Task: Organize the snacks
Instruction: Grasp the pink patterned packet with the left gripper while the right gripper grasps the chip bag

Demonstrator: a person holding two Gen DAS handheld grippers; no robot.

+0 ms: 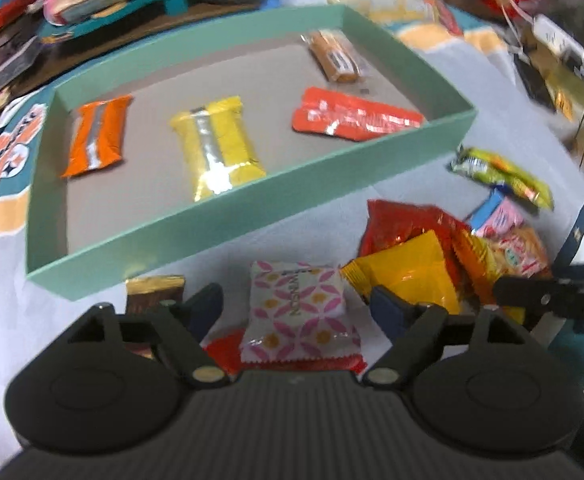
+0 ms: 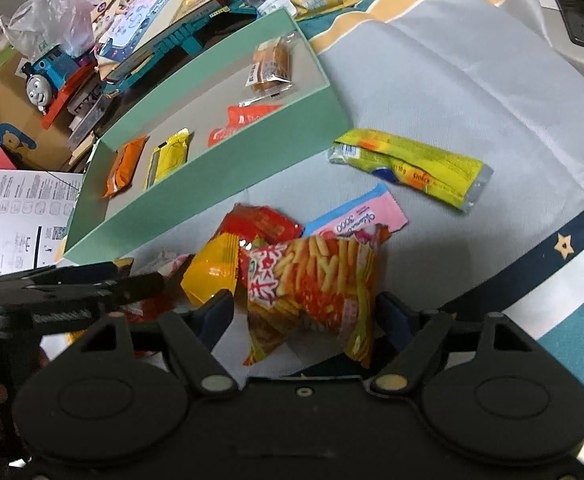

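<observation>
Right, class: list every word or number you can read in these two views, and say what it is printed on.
"WINSON": white pink-patterned snack packet.
"3000": pink and blue flat packet.
"10 g", perhaps "STORCK": yellow-green long wrapper.
Large red characters, unreadable: orange fries-picture bag.
White label, too small: clear-wrapped brown pastry.
Printed white sheet: too small.

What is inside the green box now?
The green box holds four snacks: an orange packet, a yellow bar, a red packet and a brown pastry in clear wrap. Its near wall hides part of the floor.
</observation>
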